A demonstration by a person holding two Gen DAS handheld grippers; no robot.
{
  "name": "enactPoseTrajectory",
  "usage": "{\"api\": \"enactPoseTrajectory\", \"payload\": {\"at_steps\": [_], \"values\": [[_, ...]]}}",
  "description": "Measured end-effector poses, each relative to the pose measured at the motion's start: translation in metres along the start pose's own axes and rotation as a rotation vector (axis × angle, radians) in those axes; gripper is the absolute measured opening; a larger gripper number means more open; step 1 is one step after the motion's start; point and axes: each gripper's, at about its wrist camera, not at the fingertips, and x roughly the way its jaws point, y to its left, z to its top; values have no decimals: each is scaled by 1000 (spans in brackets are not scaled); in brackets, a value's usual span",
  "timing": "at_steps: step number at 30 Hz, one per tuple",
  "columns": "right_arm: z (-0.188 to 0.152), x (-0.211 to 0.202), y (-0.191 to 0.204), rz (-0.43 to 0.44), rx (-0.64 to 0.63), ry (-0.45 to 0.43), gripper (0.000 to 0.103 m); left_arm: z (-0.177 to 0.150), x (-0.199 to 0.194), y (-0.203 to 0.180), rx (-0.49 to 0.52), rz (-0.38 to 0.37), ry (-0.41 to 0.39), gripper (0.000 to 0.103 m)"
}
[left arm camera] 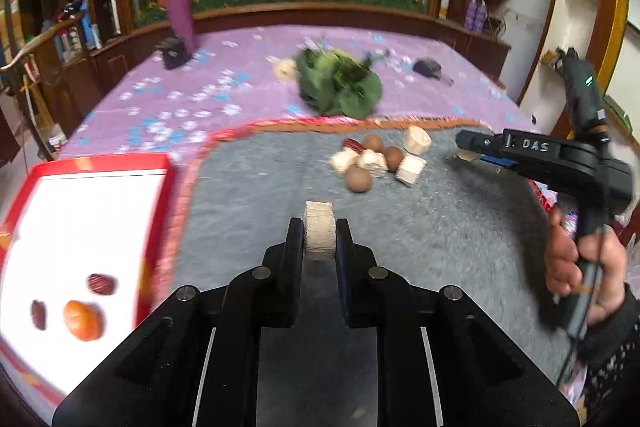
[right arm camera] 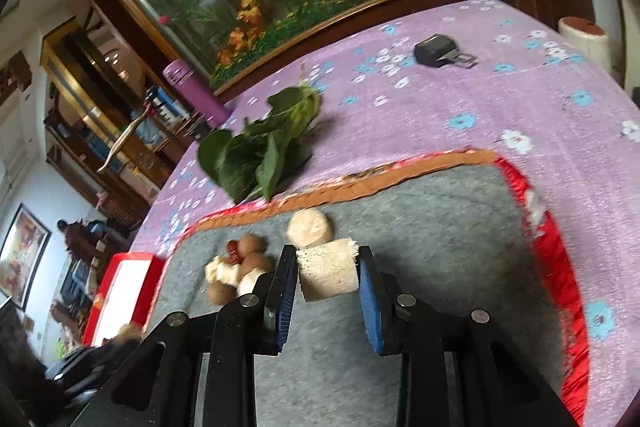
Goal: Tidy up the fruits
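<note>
Two fibrous pale chunks, one pinched per tool (left arm camera: 319, 233) (right arm camera: 326, 273).

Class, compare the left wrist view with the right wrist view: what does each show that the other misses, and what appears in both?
Only the left wrist view shows the tray's contents: an orange fruit and two dates, plus the left gripper holding a pale chunk. Only the right wrist view shows the right gripper's own chunk clearly. Both show the fruit pile, greens and grey mat.
</note>
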Motion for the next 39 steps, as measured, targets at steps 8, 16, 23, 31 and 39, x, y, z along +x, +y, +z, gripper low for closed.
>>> {"api": "enactPoseTrajectory", "payload": {"at_steps": [8,16,23,31,39], "values": [[-4,9,-13,-41,72,31,29,-5,-57,47,-43,34,-118,14],[-28,6,40,83,56,64,29,-12,-78,75,-83,29,-163,14],[-43,14,89,212,26,90,29,-19,-82,71,-70,7,-157,14],[-52,15,94,247,44,118,29,-22,-80,60,-47,1,-149,14],[-45,-2,87,246,49,68,28,-20,-79,52,-34,-6,-148,14]]}}
